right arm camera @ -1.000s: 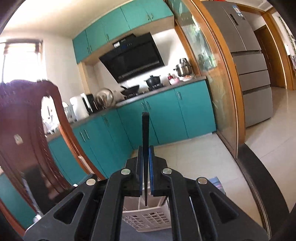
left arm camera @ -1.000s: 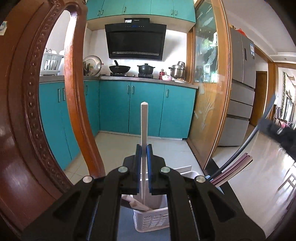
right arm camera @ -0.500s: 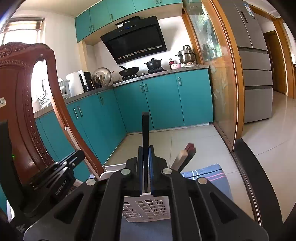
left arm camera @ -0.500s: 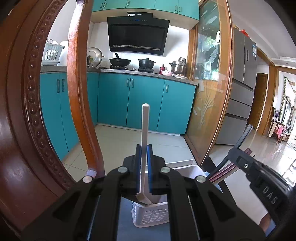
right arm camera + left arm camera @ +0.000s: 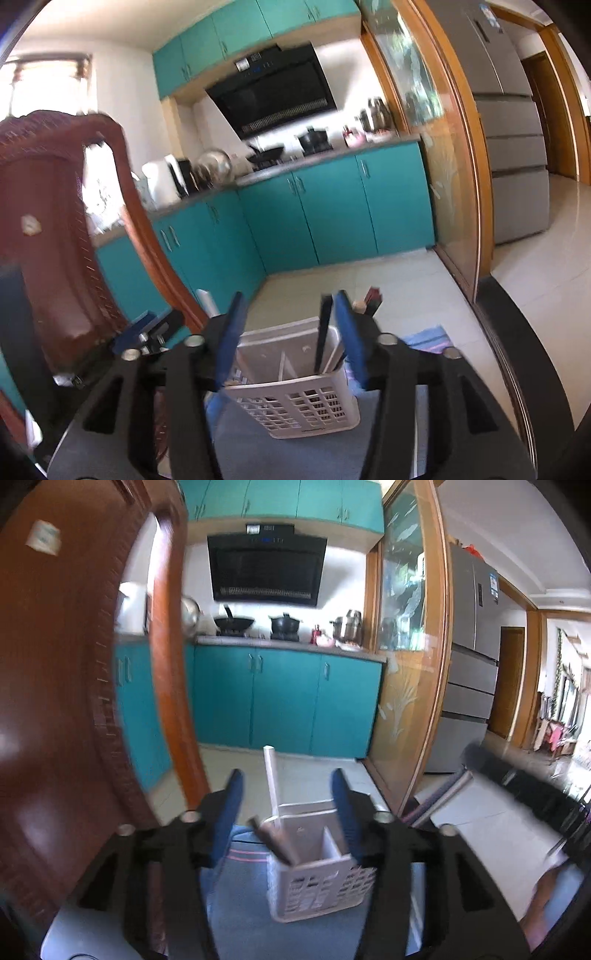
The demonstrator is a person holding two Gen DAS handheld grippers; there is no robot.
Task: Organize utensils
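**Both grippers opened over a white utensil basket**

A white perforated utensil basket [image 5: 314, 886] is seen standing on a blue cloth [image 5: 243, 897], with a kitchen of teal cabinets [image 5: 284, 698] and a black range hood [image 5: 266, 568] behind it. A carved wooden chair back [image 5: 55, 701] fills the left of both views.

In the left wrist view, the left gripper [image 5: 287, 805] is shown with its blue-padded jaws spread wide; they have just been opening. A white utensil handle [image 5: 272, 786] stands between the jaws without being touched by either pad. Its lower end rests inside the left compartment of the basket, where it leans slightly to the left. A brownish utensil [image 5: 277, 840] lies tilted in the same compartment. The right compartment looks empty from this angle.

In the right wrist view, the right gripper [image 5: 288, 325] is likewise held wide apart, its jaws having just been opening. A black utensil handle [image 5: 322, 332] stands upright in the right compartment of the basket [image 5: 295, 406], just beside the right-hand pad; whether it touches that pad cannot be told because of blur. Dark red and pale utensil ends [image 5: 369, 301] rise behind that pad. The other gripper [image 5: 147, 328] is glimpsed at the left edge.
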